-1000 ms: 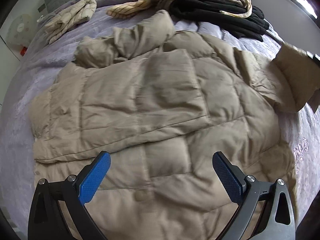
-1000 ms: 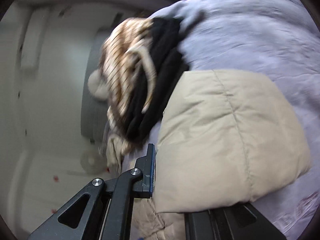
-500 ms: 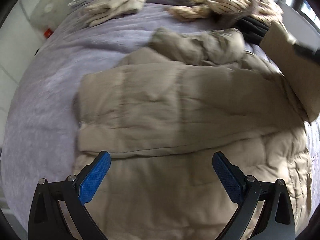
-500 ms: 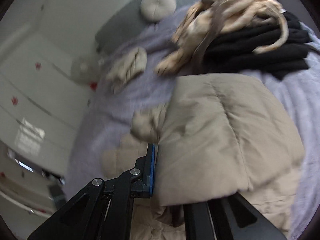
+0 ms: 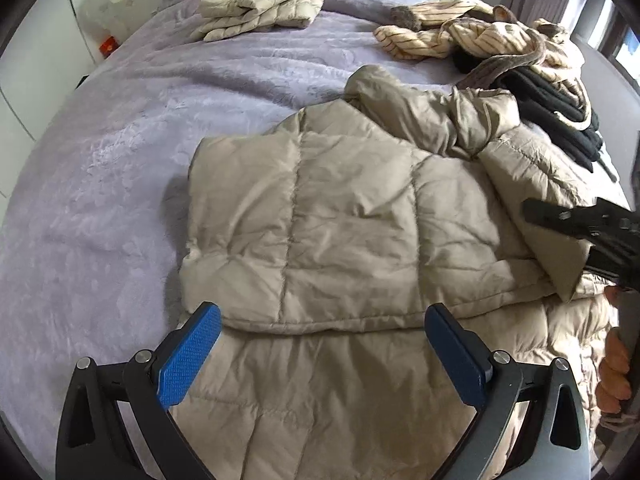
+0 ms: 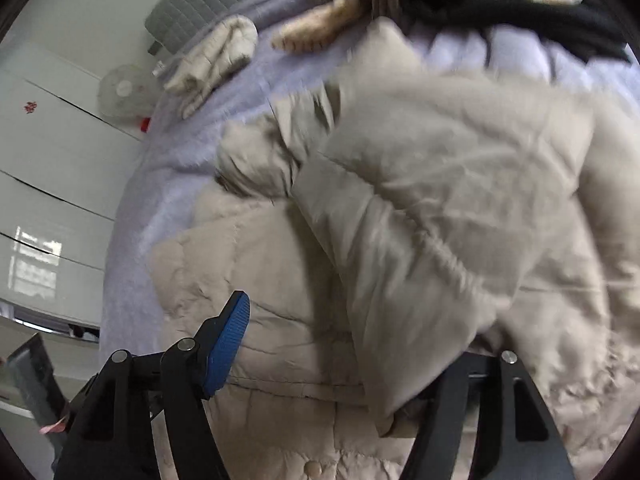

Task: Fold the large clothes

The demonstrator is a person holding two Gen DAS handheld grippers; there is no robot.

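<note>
Lying across the purple bed [image 5: 120, 168], the beige puffer coat [image 5: 340, 220] has one side folded over its middle. Above its lower part hangs the left gripper [image 5: 320, 356], jaws wide apart with nothing between them. At the coat's right edge, the right gripper [image 6: 360, 356] has just been opening its jaws; the sleeve [image 6: 440, 220] still lies draped between them, no longer pinched, and the right-hand pad is hidden under the cloth. Farther up the bed rest a folded cream jacket [image 5: 260, 8], a striped garment [image 5: 472, 36] and a pile of black clothes [image 5: 560, 104]
</note>
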